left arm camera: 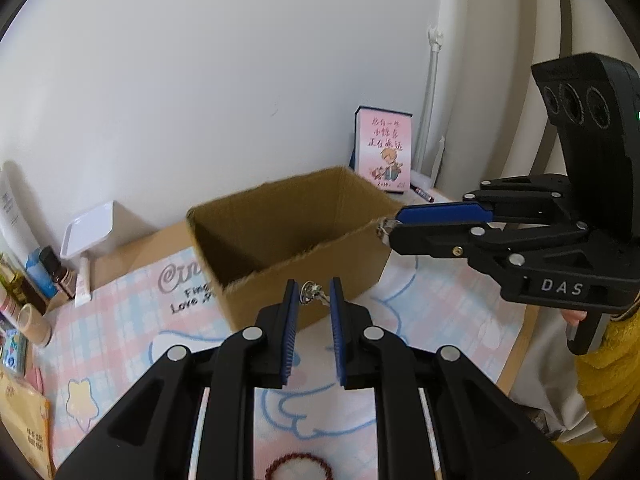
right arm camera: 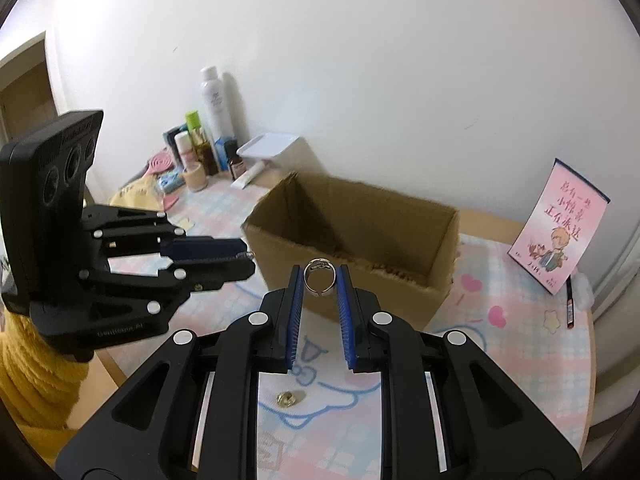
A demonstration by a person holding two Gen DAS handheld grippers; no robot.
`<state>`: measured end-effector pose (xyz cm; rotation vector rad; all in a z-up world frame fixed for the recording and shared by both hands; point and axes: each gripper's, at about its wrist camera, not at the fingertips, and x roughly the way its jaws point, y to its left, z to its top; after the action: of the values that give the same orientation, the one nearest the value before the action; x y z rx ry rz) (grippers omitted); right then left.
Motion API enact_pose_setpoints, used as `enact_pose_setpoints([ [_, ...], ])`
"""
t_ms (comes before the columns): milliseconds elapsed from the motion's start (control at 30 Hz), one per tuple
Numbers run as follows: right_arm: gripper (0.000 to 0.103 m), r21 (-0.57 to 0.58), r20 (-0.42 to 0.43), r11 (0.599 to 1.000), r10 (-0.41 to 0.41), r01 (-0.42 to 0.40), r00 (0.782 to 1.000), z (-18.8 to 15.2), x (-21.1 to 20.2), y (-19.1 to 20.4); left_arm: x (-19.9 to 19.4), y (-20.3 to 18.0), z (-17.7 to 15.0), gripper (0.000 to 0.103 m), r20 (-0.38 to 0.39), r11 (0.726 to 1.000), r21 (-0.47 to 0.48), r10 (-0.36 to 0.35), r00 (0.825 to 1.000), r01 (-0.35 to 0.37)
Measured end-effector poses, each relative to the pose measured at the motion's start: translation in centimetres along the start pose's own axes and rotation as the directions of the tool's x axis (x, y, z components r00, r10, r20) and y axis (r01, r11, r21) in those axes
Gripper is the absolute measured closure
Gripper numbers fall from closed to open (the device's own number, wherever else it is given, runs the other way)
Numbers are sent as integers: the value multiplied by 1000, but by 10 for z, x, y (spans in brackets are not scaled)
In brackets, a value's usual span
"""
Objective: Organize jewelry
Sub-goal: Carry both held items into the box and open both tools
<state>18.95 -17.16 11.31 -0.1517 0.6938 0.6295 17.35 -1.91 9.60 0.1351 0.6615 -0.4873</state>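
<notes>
In my left wrist view, the upper left of the frame is bare wall, and at the left edge I count a cluster of bottles and tubes beside one white tray (left arm camera: 89, 229) leaning on a white bin. In the centre stands one open cardboard box (left arm camera: 288, 236) on the pink-and-blue checked mat (left arm camera: 120, 320) covering the desk. Low in the centre, my left gripper (left arm camera: 314, 294) is closed on one small silver earring (left arm camera: 310, 293), pinched between its two blue pads just in front of the box's near wall. At the bottom edge lies one dark red bead bracelet (left arm camera: 298, 468), partly cut off. On the right, my right gripper (left arm camera: 386, 230) reaches in from the side with something silver at its tip, held at the box's right rim. Behind it stands one pink card (left arm camera: 385, 151) against the wall.

In my right wrist view, my left gripper (right arm camera: 246, 258) sits at the left with a bit of metal at its tip. In the centre my right gripper (right arm camera: 320, 280) clamps one silver ring (right arm camera: 319, 279) upright between its pads, before the box (right arm camera: 352, 248). Below, one small gold piece (right arm camera: 286, 399) lies on the mat. One pen (right arm camera: 570, 304) lies at the right.
</notes>
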Motion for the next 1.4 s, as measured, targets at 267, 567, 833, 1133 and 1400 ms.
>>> enact_pose_setpoints([
  [267, 87, 134, -30, 990, 54, -50, 998, 23, 12, -32, 17, 5, 27, 87, -17, 999, -21, 31, 999, -31],
  [567, 87, 147, -103, 989, 8, 8, 995, 31, 42, -47, 50, 26, 45, 88, -84, 991, -118, 53, 995, -62],
  [833, 87, 194, -156, 981, 51, -20, 986, 28, 67, -63, 75, 31, 55, 88, -158, 989, -131, 53, 986, -74],
  [1133, 87, 195, -173, 980, 61, -27, 983, 27, 77, -69, 91, 37, 56, 88, -196, 987, -137, 58, 979, -86],
  [1400, 87, 188, -175, 982, 66, -32, 982, 27, 81, -68, 99, 38, 54, 88, -210, 986, -130, 73, 975, -102],
])
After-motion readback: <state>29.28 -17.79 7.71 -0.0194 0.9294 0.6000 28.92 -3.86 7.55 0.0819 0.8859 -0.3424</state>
